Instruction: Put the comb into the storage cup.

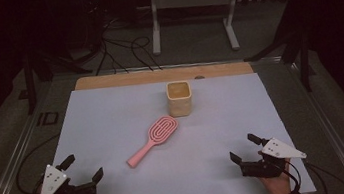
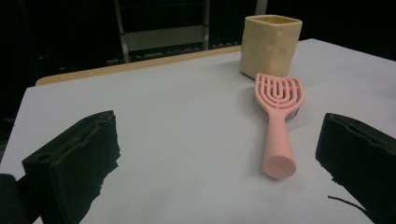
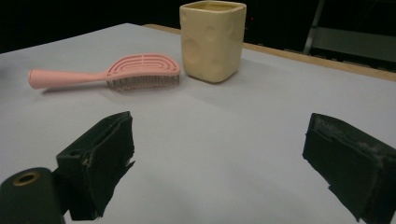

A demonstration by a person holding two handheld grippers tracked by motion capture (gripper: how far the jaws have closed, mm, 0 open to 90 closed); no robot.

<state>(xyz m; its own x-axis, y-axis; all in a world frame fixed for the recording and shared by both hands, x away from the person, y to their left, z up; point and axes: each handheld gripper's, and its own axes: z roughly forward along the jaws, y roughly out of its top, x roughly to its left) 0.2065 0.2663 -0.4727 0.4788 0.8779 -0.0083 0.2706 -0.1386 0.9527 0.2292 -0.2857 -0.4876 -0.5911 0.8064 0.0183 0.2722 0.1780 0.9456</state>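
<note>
Brush point(image 1: 152, 140) lies bristles-down just before the cup point(image 1: 179, 98); left gripper point(image 1: 84, 167) and right gripper point(image 1: 244, 148), both released, flank it nearer the person.

High view looks down and forward over the table point(image 1: 111, 110). Both gripper views sit low near its surface, sharing the brush point(image 2: 278, 121) and cup point(image 3: 213, 39) at centre.

At frame centre your only obstacles are the pink hairbrush point(image 1: 153, 140) and the cream cup point(image 1: 179, 98) just beyond its head. You have bare white table surface point(image 1: 111, 110) across the left, right and lower frame.
</note>
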